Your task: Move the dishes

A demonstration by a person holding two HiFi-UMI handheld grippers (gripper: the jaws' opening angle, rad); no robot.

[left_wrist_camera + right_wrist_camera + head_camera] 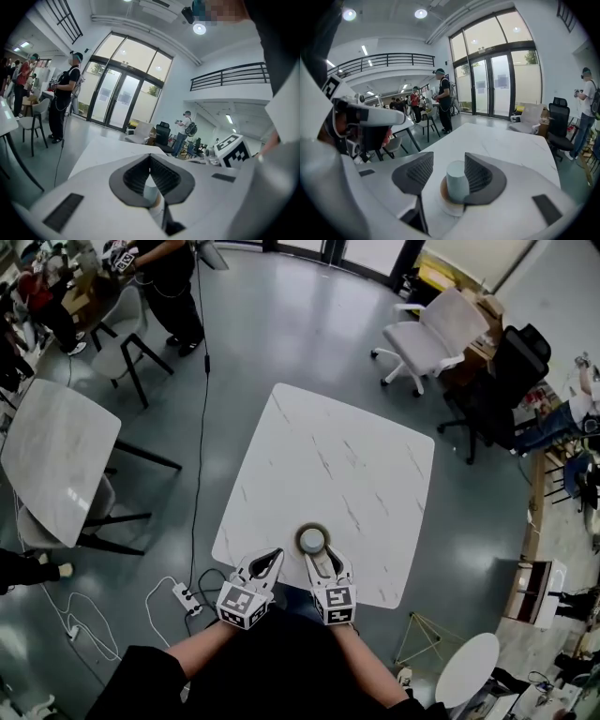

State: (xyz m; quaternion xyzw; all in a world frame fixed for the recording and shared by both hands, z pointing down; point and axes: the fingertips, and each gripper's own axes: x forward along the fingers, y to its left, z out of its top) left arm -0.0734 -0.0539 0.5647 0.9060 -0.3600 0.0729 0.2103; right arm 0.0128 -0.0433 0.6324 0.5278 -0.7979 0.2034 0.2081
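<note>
Our right gripper (pixel 448 164) holds its jaws apart around the pale cup (pixel 457 185); the cup sits on a brown saucer (pixel 442 191) near the marble table's (pixel 337 456) near edge; our left gripper (pixel 150 161), pinched together and empty, hovers just beside.

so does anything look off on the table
Nothing stands out. The cup stands straight on its saucer near the table's near edge, nothing spilled or broken that I can see. It sits between the open jaws of the right gripper, closer to one pad than the other.
</note>
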